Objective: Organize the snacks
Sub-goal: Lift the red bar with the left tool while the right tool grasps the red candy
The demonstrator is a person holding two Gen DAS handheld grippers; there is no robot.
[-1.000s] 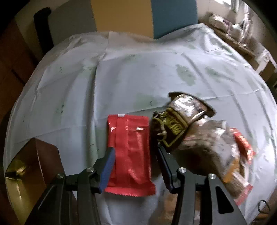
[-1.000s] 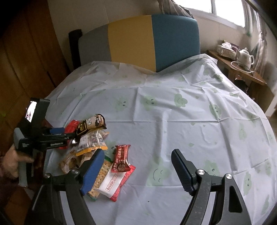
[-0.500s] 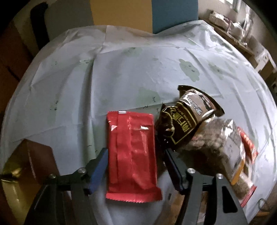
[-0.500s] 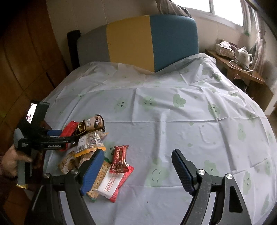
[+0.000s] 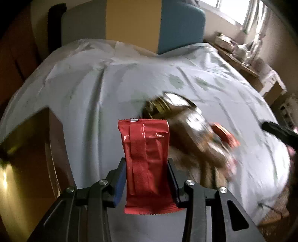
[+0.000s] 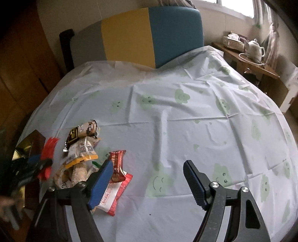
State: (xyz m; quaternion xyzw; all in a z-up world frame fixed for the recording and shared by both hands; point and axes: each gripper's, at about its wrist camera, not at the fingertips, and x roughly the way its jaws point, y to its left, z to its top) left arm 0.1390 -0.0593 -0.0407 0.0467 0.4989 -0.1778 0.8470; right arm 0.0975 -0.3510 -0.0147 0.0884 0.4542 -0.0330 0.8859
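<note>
Red foil packet (image 5: 146,158) is sitting clamped in your left tool (image 5: 147,178), just closed on it, right tool (image 6: 149,178) hanging apart; slick wrapper risks slipping.

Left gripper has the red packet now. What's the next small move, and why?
Probably carry the red packet toward the gold-lined box on the left and release it there. The left gripper has just closed on it, lifting it off the tablecloth, while the right gripper hangs open.

Dim daylight from window (image 6: 232,9) at upper right, dark fisheye corners, left view motion-blurred
</note>
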